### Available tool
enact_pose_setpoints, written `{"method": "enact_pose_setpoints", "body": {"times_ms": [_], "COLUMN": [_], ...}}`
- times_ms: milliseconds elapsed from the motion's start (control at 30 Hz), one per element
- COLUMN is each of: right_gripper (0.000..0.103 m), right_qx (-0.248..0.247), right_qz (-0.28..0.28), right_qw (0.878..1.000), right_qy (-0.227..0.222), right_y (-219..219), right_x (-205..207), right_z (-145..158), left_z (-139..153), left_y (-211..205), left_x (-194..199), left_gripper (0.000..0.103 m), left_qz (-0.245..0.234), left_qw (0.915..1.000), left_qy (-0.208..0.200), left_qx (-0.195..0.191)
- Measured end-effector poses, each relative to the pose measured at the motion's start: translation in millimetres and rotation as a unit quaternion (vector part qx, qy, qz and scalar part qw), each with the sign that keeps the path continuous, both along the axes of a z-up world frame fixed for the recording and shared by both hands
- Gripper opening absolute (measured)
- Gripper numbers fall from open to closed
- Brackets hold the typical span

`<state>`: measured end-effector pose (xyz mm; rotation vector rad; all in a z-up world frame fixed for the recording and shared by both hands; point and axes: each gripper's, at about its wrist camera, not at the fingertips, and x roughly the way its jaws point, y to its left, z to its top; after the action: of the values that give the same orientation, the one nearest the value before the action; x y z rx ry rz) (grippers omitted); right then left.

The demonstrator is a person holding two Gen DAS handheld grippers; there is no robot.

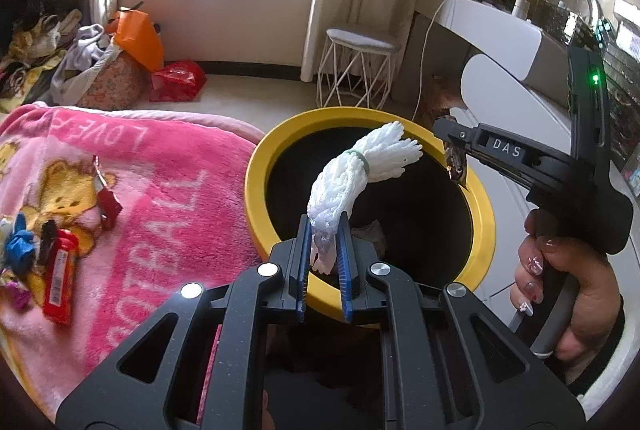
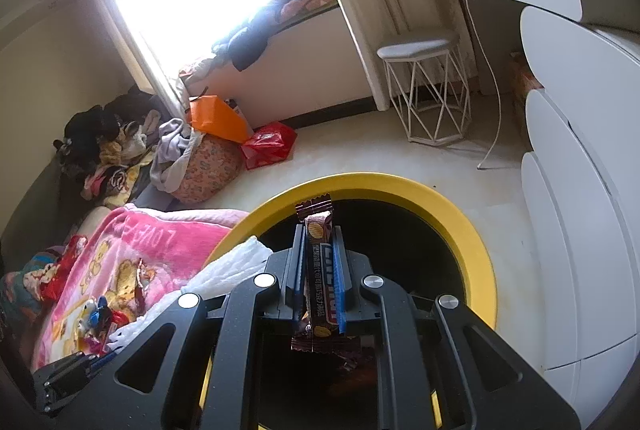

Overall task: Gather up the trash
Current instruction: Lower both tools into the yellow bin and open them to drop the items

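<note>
A round bin with a yellow rim (image 1: 260, 166) and black inside stands on the floor beside the bed. My left gripper (image 1: 325, 230) is shut on a white foam net sleeve (image 1: 352, 174) that sticks up over the bin's mouth. In the right wrist view my right gripper (image 2: 317, 234) is shut on a brown snack wrapper (image 2: 318, 270), held upright above the same bin (image 2: 452, 206). From the left wrist view, the right gripper (image 1: 454, 150) hangs over the bin's far right rim, a hand (image 1: 568, 294) on its handle. The foam sleeve (image 2: 236, 266) shows at left.
A pink blanket (image 1: 160, 182) covers the bed at left, with a red wrapper (image 1: 60, 278), a blue scrap (image 1: 20, 242) and other small litter. A white wire stool (image 1: 356, 70), bags, a clothes pile and white drawers (image 2: 580, 150) surround the bin.
</note>
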<state>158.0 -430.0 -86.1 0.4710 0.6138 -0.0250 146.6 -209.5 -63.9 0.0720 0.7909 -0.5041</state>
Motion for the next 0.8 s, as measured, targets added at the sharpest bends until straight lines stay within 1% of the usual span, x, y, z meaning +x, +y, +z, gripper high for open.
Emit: {"method": "enact_pose_setpoints", "body": {"times_ms": [400, 433, 600, 667, 700, 733, 767, 800], "right_gripper": [0.013, 0.015, 0.017, 0.023, 0.025, 0.030, 0.034, 0.034], "right_qx": [0.006, 0.007, 0.018, 0.018, 0.019, 0.018, 0.017, 0.016], "right_qz": [-0.008, -0.008, -0.017, -0.017, -0.018, -0.020, -0.021, -0.021], "right_qw": [1.000, 1.000, 1.000, 1.000, 1.000, 1.000, 1.000, 1.000], "right_qy": [0.013, 0.013, 0.012, 0.012, 0.012, 0.013, 0.012, 0.012], "right_y": [-4, -5, -11, -12, -13, -13, -12, -12], "right_x": [6, 6, 5, 5, 5, 5, 4, 5], "right_z": [-9, -10, -11, -12, -12, -12, -12, -11], "left_z": [-13, -14, -16, -16, -16, -15, -15, -14], "left_y": [-16, -17, -18, -17, -15, -13, -10, -9], "left_x": [10, 11, 14, 14, 14, 14, 14, 13], "left_gripper": [0.009, 0.009, 0.009, 0.014, 0.019, 0.028, 0.030, 0.036], "left_qz": [-0.012, -0.012, -0.017, -0.014, -0.012, -0.009, -0.006, -0.004], "left_qw": [0.9997, 0.9997, 0.9996, 0.9996, 0.9996, 0.9996, 0.9996, 0.9996], "left_qy": [0.018, 0.019, 0.023, 0.025, 0.025, 0.026, 0.025, 0.024], "left_qx": [0.010, 0.011, 0.004, 0.000, -0.004, -0.006, -0.010, -0.013]}}
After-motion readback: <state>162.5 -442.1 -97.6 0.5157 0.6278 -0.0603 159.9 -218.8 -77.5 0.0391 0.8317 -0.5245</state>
